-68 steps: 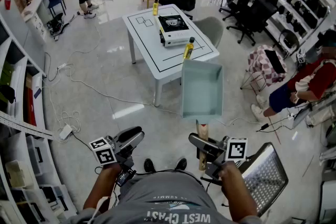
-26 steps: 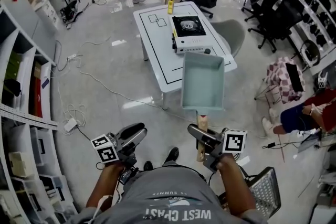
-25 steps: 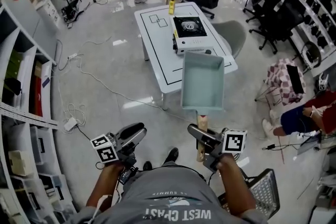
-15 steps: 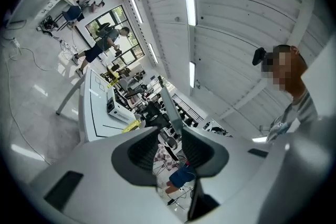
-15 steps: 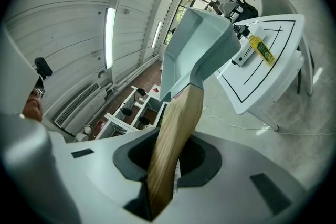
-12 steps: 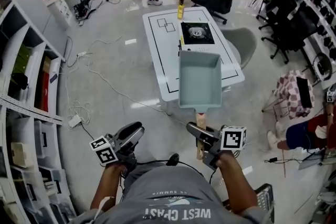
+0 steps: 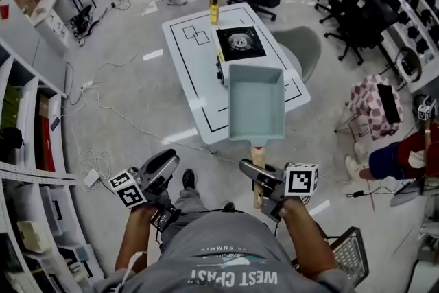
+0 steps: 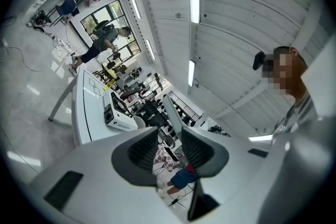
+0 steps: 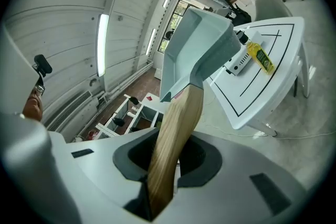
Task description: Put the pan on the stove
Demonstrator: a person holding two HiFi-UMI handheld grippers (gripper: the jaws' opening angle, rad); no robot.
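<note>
- The right gripper (image 7: 255, 173) has its fingers pinched on the tail end of the wooden handle (image 9: 176, 128). The pan (image 7: 257, 103) juts out well beyond the fingertips, in the air. It is not yet on the stove (image 7: 237, 42), which sits farther ahead on the white table (image 7: 195, 89).
- With so much pan beyond so short a hold, I'd worry it droops or rolls between the pads, especially if the walk jolts it.
- If it comes in too low, the far rim could strike the stove's front panel instead of clearing the burner.
- A cable (image 7: 130, 121) trails across the floor near the table leg, and a snagged foot would shake the load.
- The left gripper (image 7: 159, 168) hangs off to the other one's left, fingers spread with nothing between them, so it lends no support.
- Compared with a couple of seconds back, the table has drawn much closer. Then it lay well beyond the pan; now the pan overlaps its near edge. The grip on the handle looks unchanged.
</note>
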